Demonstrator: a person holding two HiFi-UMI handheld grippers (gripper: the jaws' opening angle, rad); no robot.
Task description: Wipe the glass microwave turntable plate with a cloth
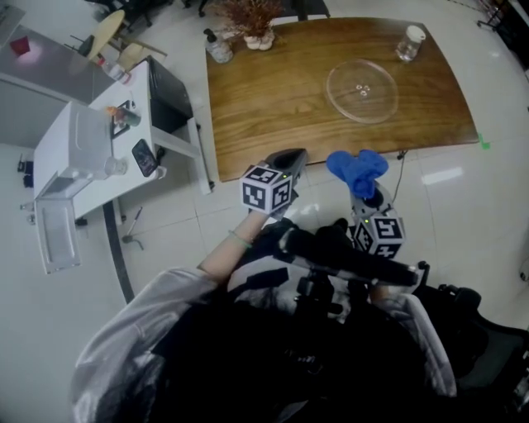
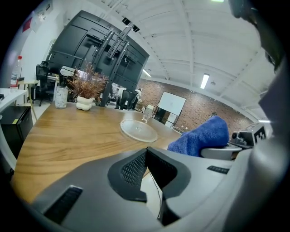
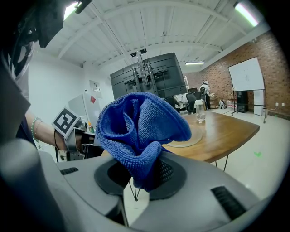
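The clear glass turntable plate (image 1: 362,89) lies flat on the far right part of the wooden table (image 1: 273,107); it also shows as the plate (image 2: 138,130) and the plate (image 3: 188,137). A bunched blue cloth (image 1: 357,168) stands up from my right gripper (image 1: 364,188), which is shut on it; the same cloth (image 3: 138,131) fills the right gripper view. My left gripper (image 1: 289,161) hovers at the table's near edge, jaws shut with nothing between them. Both grippers are off the table, short of the plate.
A glass jar (image 1: 409,43) stands beyond the plate. A dried-plant vase (image 1: 254,25) and a bottle (image 1: 218,48) sit at the table's far left edge. A white cabinet (image 1: 91,157) with a black microwave (image 1: 169,95) stands left of the table.
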